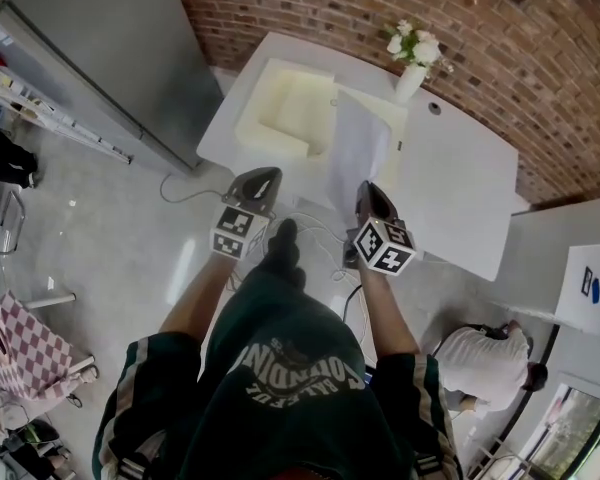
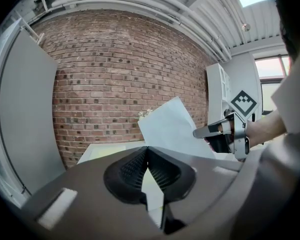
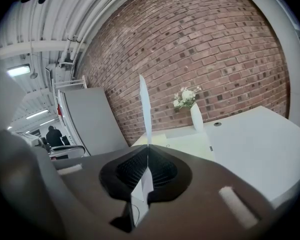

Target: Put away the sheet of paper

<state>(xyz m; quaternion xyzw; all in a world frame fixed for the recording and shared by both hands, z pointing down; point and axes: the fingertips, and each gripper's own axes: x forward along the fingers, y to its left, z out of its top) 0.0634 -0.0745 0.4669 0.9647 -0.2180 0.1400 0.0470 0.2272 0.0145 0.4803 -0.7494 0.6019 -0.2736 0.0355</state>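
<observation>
While the sheet (image 1: 358,153) is pinched upright by the right claw (image 1: 368,188), the left claw (image 1: 268,175) shut and empty, carriage to the ten-o'clock tray (image 1: 262,134) seems needed.

Flower vase (image 1: 408,81), possibly foam tray (image 1: 268,138)

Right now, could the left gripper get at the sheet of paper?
Probably yes: the left gripper hangs empty beside the sheet of paper, which the right gripper holds upright, with nothing between them.
</observation>
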